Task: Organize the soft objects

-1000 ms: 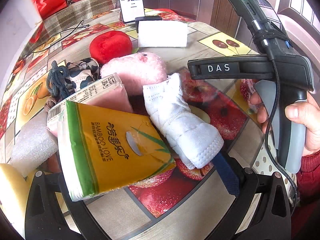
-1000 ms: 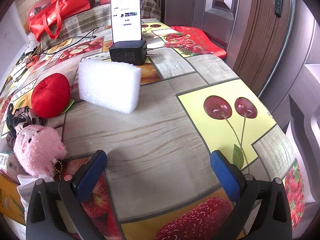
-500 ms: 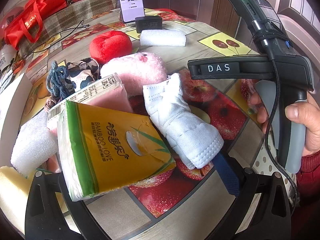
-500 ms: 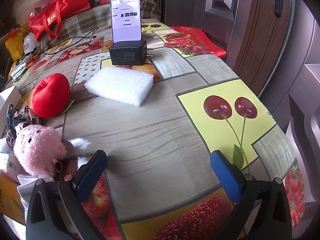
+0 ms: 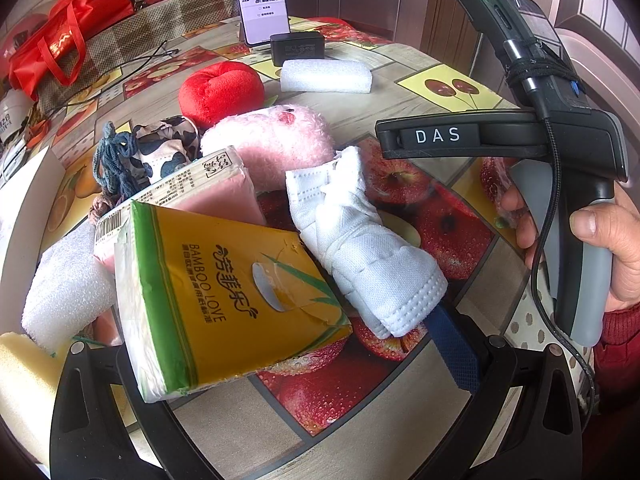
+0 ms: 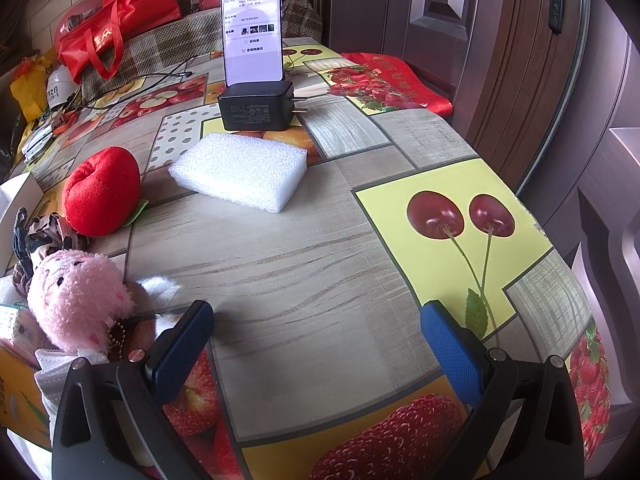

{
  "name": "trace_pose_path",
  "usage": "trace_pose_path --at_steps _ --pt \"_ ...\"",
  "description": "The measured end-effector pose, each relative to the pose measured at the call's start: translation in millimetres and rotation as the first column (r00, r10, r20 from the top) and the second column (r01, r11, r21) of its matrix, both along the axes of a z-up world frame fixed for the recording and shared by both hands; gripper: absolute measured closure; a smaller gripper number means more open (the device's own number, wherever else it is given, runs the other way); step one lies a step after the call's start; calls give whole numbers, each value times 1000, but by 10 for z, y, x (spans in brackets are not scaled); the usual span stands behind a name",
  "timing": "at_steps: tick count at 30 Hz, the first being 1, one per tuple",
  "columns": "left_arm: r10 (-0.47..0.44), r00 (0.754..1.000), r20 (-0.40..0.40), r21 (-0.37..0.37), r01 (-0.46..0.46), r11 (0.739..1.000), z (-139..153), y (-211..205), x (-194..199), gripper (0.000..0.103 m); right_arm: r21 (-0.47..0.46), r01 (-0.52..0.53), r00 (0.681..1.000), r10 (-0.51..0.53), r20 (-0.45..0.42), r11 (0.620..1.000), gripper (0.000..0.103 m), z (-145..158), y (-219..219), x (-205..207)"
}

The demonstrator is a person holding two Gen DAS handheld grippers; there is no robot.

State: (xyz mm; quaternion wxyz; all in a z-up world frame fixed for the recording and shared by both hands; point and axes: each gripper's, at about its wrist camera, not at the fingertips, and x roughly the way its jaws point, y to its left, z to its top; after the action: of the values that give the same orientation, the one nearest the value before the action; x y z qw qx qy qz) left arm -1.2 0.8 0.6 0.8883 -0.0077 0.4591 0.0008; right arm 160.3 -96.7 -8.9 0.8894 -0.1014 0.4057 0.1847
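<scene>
Soft objects crowd the left part of a fruit-print table (image 6: 304, 248): a yellow tissue pack (image 5: 224, 300), a white folded cloth (image 5: 360, 248), a pink plush toy (image 5: 276, 140) and a red plush apple (image 5: 220, 88). A white foam block (image 6: 240, 170) lies flat and alone, ahead of the right gripper (image 6: 316, 336), its long axis slanting across the view. The right gripper's fingers are spread wide and hold nothing. The left gripper (image 5: 264, 344) is also wide open, with the tissue pack and cloth lying between and over its fingers, though no grip is evident. The right gripper looks better placed for the foam block, the left for the pile
</scene>
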Motion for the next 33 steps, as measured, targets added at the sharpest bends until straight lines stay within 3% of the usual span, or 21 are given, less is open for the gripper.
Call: trace_pose_path --at_steps 17,22,25,27,29,31,33 --pt "0 1000 0 -1 0 1000 2 12 -5 0 -3 -2 1000 2 -1 1000 0 6 42 24" --pt "0 1000 0 1 0 1000 2 6 2 0 32 0 1000 0 -5 999 0 10 -40 32" --pt "-8 1000 -1 -3 8 1000 20 -23 -62 1 125 26 1000 -27 4 992 0 76 -220 -12" --pt "-22 997 75 -47 25 999 159 -34 -291 1 238 11 998 -25 58 971 0 196 -391 -119" --pt "-42 982 184 -86 59 995 353 -34 -590 0 337 -80 987 28 157 938 0 339 -516 -292" --pt "-25 963 269 -66 44 997 538 14 -880 0 387 -228 956 130 263 893 0 460 -555 -469" --pt "51 940 336 1 -55 998 683 142 -1114 0 380 -337 928 235 290 861 0 517 -487 -576"
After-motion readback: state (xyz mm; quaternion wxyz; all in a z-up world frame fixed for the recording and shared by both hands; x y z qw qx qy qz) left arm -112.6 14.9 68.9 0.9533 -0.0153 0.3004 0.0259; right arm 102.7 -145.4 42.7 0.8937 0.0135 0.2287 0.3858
